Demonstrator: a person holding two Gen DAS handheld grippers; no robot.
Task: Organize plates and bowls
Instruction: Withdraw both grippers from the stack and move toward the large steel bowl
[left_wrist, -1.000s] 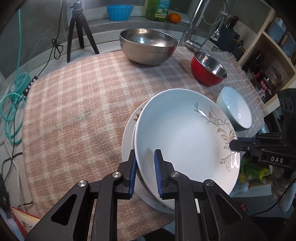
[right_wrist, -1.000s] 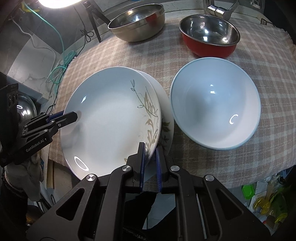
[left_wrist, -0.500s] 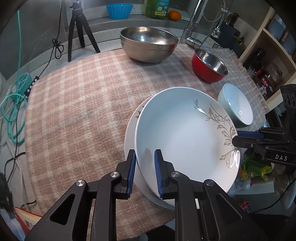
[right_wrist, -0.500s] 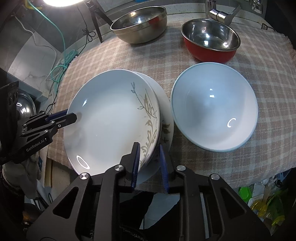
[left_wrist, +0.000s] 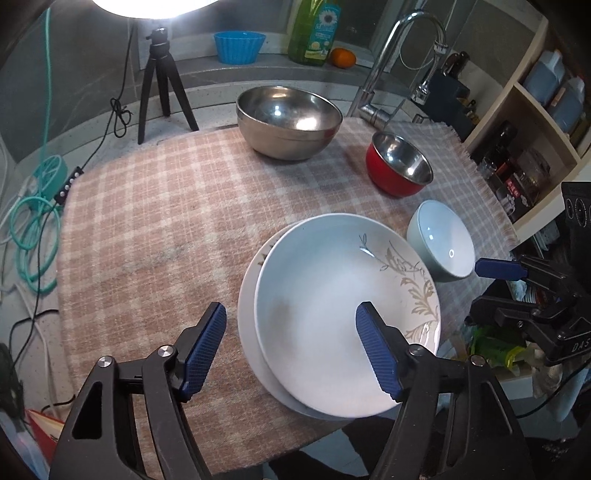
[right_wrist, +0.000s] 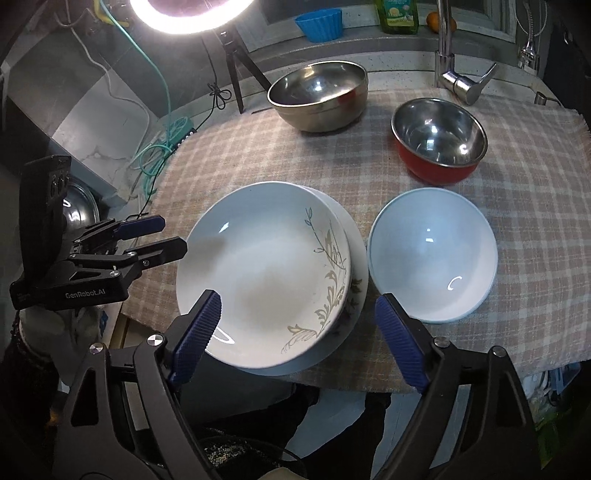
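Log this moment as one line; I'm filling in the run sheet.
stage: top plate stacked on lower plate | left gripper: open, just released | right gripper: open, just released | next: pale bowl, likely

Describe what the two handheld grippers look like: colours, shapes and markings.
Both are matte black. The left gripper and the right gripper each have two angular fingers with triangular cut-outs, silver pivot screws and ribbed blue pads. In the right wrist view the left one's body reads "GenRobot.AI"; in the left wrist view the right one shows "DAS".
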